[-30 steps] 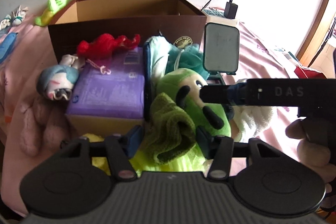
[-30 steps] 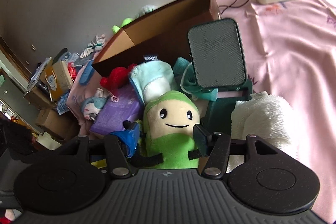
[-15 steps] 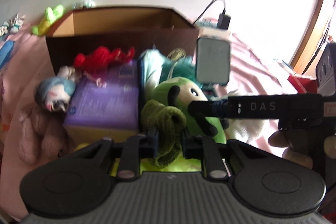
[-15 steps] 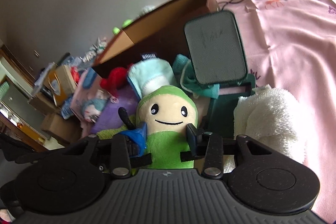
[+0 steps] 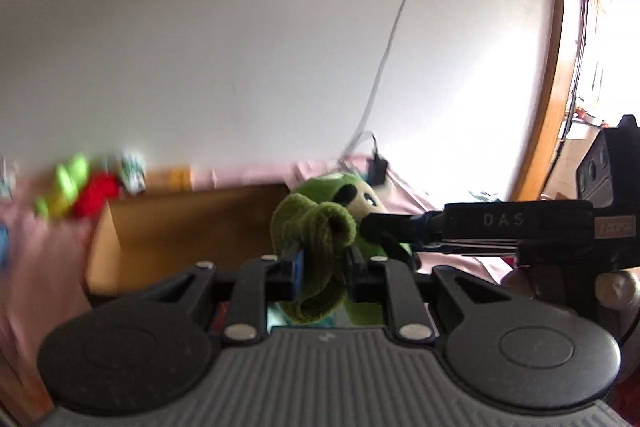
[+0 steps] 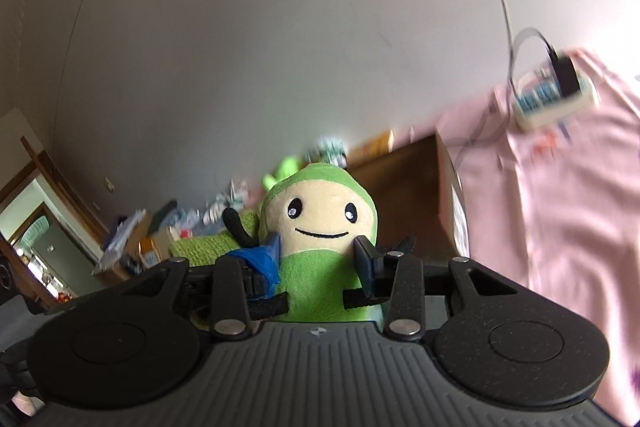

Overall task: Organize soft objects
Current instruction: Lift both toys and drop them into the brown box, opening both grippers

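A green plush doll (image 6: 320, 223) with a cream smiling face is held up in the air by both grippers. My right gripper (image 6: 318, 259) is shut on the doll's body just below the face. My left gripper (image 5: 322, 269) is shut on the doll's dark green knitted arm (image 5: 316, 239); the doll's head (image 5: 348, 195) shows behind it. The right gripper's black body (image 5: 500, 227) crosses the left wrist view from the right. The open cardboard box (image 5: 168, 227) stands below and behind the doll.
The pink bedspread (image 6: 560, 227) lies to the right with a white power strip and charger (image 6: 552, 95) on it. Green and red soft toys (image 5: 80, 187) lie beyond the box by the wall. Cluttered items (image 6: 160, 227) sit at far left.
Both grippers have closed on the doll and lifted it out of the pile; the views now tilt up toward the wall. The purple pack, speaker and white plush have dropped out of sight.
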Available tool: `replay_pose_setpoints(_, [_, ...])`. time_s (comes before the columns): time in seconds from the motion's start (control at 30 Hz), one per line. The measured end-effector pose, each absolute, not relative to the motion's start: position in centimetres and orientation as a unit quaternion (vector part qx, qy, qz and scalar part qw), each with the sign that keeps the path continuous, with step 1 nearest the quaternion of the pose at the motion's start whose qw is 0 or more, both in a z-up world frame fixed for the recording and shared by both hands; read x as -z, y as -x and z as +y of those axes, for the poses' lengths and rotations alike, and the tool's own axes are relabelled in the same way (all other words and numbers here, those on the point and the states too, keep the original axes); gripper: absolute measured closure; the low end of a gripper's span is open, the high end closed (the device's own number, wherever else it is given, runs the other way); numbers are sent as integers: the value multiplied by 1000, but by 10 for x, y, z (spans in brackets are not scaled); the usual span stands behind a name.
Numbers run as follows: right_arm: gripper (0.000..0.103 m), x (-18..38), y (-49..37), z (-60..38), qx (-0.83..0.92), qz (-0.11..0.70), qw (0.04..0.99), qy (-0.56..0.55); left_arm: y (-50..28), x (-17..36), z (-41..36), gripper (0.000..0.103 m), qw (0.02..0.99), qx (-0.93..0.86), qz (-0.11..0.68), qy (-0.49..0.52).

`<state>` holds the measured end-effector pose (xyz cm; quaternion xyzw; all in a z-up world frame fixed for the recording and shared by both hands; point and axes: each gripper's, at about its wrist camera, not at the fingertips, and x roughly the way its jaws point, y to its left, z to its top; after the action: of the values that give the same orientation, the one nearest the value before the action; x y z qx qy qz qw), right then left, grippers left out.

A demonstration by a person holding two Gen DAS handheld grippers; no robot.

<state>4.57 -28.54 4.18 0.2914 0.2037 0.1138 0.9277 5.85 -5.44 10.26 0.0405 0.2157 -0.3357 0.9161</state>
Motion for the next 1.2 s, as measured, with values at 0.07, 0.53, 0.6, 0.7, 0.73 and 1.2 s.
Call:
replay_pose_setpoints(0.07, [80,-53,-68,-285,-109,197,933,-280,-80,-113,-60,85,923,320,206,-63])
replay_pose_setpoints(0.53, [80,-10,-265,-263,-24,331,926,-181,-261,-38,-58,85,923,217,289,-130])
replay_pose_setpoints(0.6, [80,8,-285,-258,-18,373,909,-185,-283,-19,-58,84,916,209,311,-141])
replay_pose_setpoints(0.7, [78,27,-301,-245,14,411,896,-164,-309,3,-56,79,910,190,335,-155])
replay_pose_setpoints(0.73, [77,31,-310,-241,29,425,892,-151,-315,9,-55,74,908,180,343,-161])
replay_pose_setpoints(1.2, [75,1,-283,-264,9,396,893,-212,-308,6,-41,41,916,135,352,-138])
